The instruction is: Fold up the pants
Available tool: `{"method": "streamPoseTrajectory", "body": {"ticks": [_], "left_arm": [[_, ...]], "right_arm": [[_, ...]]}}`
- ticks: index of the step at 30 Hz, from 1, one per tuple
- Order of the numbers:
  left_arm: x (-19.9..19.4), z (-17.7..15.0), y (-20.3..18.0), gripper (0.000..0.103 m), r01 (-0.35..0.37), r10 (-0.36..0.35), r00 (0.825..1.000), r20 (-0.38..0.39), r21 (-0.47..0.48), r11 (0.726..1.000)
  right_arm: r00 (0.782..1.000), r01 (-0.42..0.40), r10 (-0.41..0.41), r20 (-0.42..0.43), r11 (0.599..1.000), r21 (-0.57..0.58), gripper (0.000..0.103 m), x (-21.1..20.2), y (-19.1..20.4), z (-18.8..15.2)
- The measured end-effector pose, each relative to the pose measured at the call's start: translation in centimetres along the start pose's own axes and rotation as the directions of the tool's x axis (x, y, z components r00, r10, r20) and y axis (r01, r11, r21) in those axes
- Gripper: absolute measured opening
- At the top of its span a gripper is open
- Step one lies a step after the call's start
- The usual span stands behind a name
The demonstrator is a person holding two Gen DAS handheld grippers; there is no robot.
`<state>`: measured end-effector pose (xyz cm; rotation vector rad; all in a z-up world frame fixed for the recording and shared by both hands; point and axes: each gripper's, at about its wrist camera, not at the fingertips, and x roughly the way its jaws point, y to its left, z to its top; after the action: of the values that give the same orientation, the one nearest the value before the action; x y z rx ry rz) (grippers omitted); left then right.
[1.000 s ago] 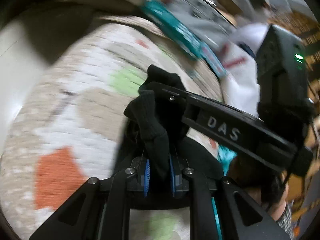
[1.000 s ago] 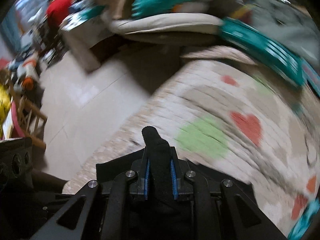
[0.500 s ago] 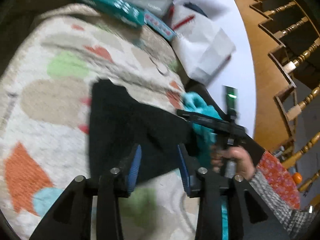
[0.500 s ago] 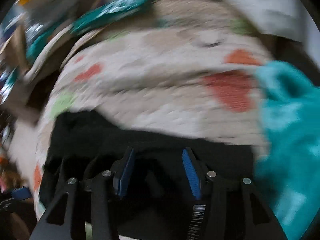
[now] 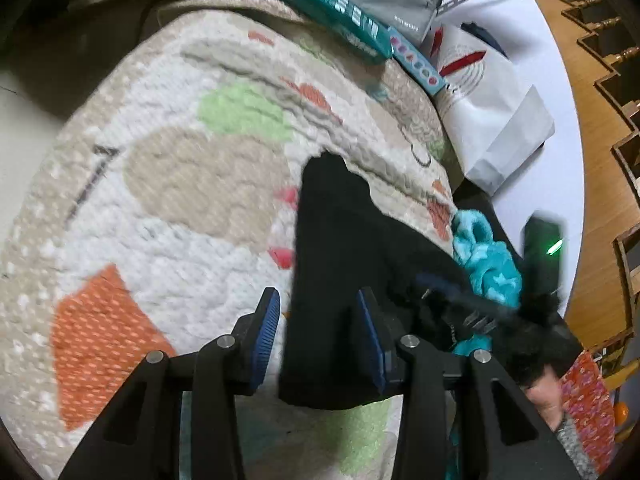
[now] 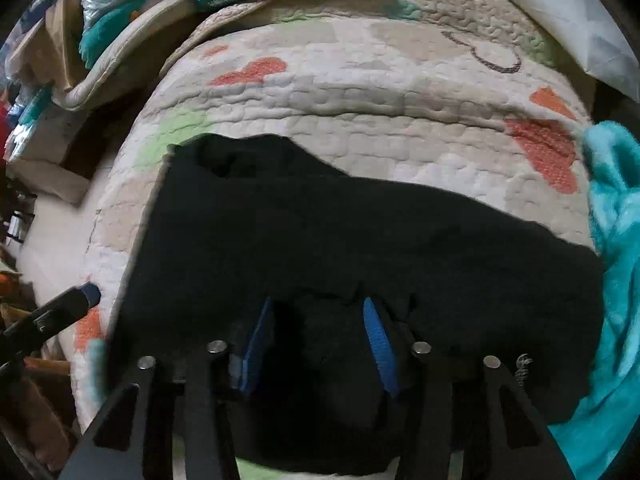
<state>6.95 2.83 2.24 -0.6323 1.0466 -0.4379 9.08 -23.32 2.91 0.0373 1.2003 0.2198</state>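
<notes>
Hovering both parted, empty grippers, left gripper (image 5: pixel 316 330) jaws just opened, right gripper (image 6: pixel 318 344) just narrowed, over black pants (image 6: pixel 360 248) lying centre on the quilt (image 6: pixel 360 80), I risk snagging the teal blanket (image 6: pixel 612 208) at 3 o'clock.

Under my view: cream quilted blanket with orange and green patches (image 5: pixel 192 216). Fluffy turquoise cloth (image 6: pixel 616 216) at its edge. Teal flat packet (image 5: pixel 324 8), white paper bag (image 5: pixel 492 112) beyond.
</notes>
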Motion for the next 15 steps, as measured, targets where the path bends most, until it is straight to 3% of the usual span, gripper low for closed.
{"method": "streamPoseTrajectory", "body": {"ticks": [2, 4, 5, 6, 8, 9, 10, 11, 12, 13, 15], "left_arm": [[1.2, -0.2, -0.7, 0.044, -0.007, 0.008, 1.000, -0.016, 0.022, 1.000], [2.1, -0.7, -1.7, 0.049, -0.038, 0.039, 0.999, -0.016, 0.073, 0.997], [2.5, -0.9, -2.2, 0.050, -0.057, 0.059, 0.998, -0.012, 0.097, 0.994], [2.8, -1.2, -2.6, 0.050, -0.079, 0.080, 0.997, -0.006, 0.119, 0.990], [3.3, -1.6, -3.1, 0.048, -0.126, 0.129, 0.992, -0.012, 0.147, 0.981], [3.5, -1.8, -3.3, 0.027, -0.148, 0.154, 0.988, -0.022, 0.165, 0.975], [3.7, -1.9, -3.4, 0.015, -0.171, 0.180, 0.983, -0.034, 0.185, 0.968], [3.8, -2.0, -3.4, 0.014, -0.173, 0.185, 0.982, -0.046, 0.189, 0.967], [3.6, -2.0, -3.3, 0.012, -0.176, 0.187, 0.981, -0.045, 0.183, 0.967], [3.3, -1.8, -3.2, 0.010, -0.179, 0.189, 0.981, -0.048, 0.172, 0.969], [2.7, -1.5, -2.8, 0.010, -0.181, 0.190, 0.981, -0.047, 0.149, 0.972]], "right_arm": [[0.998, -0.025, 0.025, 0.049, 1.000, -0.006, 0.053, -1.2, 0.7, 1.2], [0.995, -0.030, 0.036, 0.096, 0.998, -0.062, 0.075, -2.2, 2.4, 3.4], [0.993, -0.032, 0.041, 0.108, 0.995, -0.091, 0.080, -2.3, 3.4, 4.5], [0.994, -0.044, 0.057, 0.098, 0.991, -0.129, 0.085, -1.8, 4.8, 6.0], [0.998, -0.043, 0.052, 0.044, 0.983, -0.177, 0.085, 0.1, 7.2, 8.1], [0.999, -0.030, 0.034, 0.021, 0.980, -0.197, 0.085, 1.0, 8.1, 8.5], [1.000, -0.024, 0.019, -0.022, 0.974, -0.224, 0.084, 2.6, 9.1, 9.0], [0.998, -0.024, 0.008, -0.067, 0.970, -0.240, 0.079, 4.2, 9.9, 9.3], [0.994, -0.021, -0.005, -0.106, 0.970, -0.241, 0.040, 5.1, 10.0, 9.1], [0.987, -0.014, -0.022, -0.158, 0.974, -0.226, 0.022, 6.5, 10.1, 9.0], [0.988, 0.008, -0.042, -0.148, 0.976, -0.219, 0.021, 6.7, 10.6, 8.6]]}}
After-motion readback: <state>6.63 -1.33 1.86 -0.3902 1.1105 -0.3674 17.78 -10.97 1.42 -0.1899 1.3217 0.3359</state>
